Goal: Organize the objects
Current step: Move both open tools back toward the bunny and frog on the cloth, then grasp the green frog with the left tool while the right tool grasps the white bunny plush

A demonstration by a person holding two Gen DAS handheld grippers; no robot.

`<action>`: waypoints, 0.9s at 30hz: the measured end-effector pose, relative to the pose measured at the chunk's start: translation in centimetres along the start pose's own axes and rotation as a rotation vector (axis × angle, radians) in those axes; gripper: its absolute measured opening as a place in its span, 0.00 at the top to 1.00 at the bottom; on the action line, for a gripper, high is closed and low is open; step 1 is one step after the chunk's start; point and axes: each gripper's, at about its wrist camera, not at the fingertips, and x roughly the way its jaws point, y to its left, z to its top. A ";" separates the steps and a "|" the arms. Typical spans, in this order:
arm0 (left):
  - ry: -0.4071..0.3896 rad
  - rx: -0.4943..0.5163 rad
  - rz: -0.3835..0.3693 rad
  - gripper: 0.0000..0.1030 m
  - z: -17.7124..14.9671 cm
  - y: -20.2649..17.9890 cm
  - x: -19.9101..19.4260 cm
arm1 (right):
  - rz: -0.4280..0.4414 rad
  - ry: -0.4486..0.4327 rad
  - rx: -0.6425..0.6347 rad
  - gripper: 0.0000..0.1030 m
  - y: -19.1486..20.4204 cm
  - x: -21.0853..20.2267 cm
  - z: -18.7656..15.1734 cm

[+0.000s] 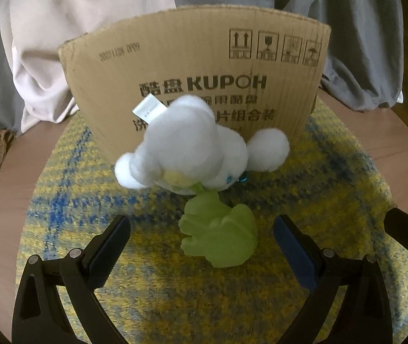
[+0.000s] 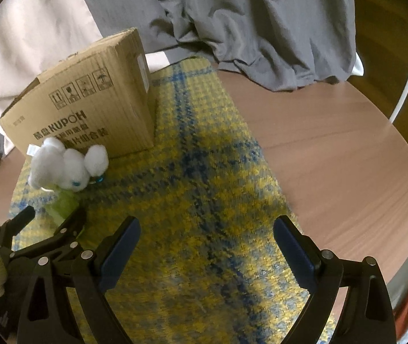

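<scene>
- Black fingers with blue pads frame my view: my left gripper (image 1: 201,235) stands spread wide, nothing pinched, with the green toy in the gap ahead of the pads and touching neither.
- My right gripper (image 2: 206,236) is likewise spread wide and empty, over bare weave of the rug.
- In the right wrist view I see the left gripper's black fingers at the lower left edge, partly covering the green toy.
- The green soft toy (image 1: 219,236) lies on the yellow and blue checked rug (image 1: 74,200), just in front of the white one.
- The white plush toy (image 1: 186,149) lies touching the green one, with a white label sticking up from it and a small blue eye showing; I cannot tell what animal it is.
- Right behind the plush stands a cardboard box (image 1: 198,68) printed KUPOH with handling symbols, its base on the rug.
- The rug lies on a brown wooden tabletop (image 2: 333,149).
- Behind the box hang a grey cloth (image 2: 247,28) and a pale cloth (image 1: 60,43).
</scene>
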 end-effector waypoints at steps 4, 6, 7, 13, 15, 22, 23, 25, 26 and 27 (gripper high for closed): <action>0.007 0.007 -0.003 0.07 0.1 -0.2 0.6 | 0.003 0.012 0.003 0.09 -0.1 0.6 -0.2; 0.008 0.010 -0.009 0.08 0.1 -0.2 0.8 | 0.006 0.017 0.006 0.09 -0.2 0.8 -0.3; 0.006 0.010 -0.011 0.08 0.1 -0.3 0.9 | 0.006 0.019 0.007 0.09 -0.2 0.9 -0.3; 0.029 0.017 -0.023 0.32 0.1 -0.6 1.7 | 0.012 0.033 0.014 0.09 -0.4 1.4 -0.4; 0.038 0.015 -0.026 0.40 0.1 -0.6 2.0 | 0.012 0.034 0.015 0.09 -0.5 1.4 -0.4; 0.041 0.028 -0.025 0.50 -0.3 -1.0 2.1 | 0.009 0.038 0.012 0.09 -0.4 1.6 -0.6; 0.041 0.027 -0.027 0.50 -0.3 -1.0 2.0 | 0.009 0.037 0.012 0.08 -0.3 1.6 -0.6; 0.042 0.027 -0.025 0.50 -0.3 -0.9 1.9 | 0.009 0.034 0.010 0.08 -0.3 1.5 -0.6; 0.041 0.025 -0.023 0.50 -0.4 -0.9 1.9 | 0.008 0.033 0.009 0.08 -0.2 1.5 -0.6; 0.041 0.023 -0.023 0.50 -0.4 -0.8 1.8 | 0.007 0.032 0.006 0.08 -0.1 1.5 -0.5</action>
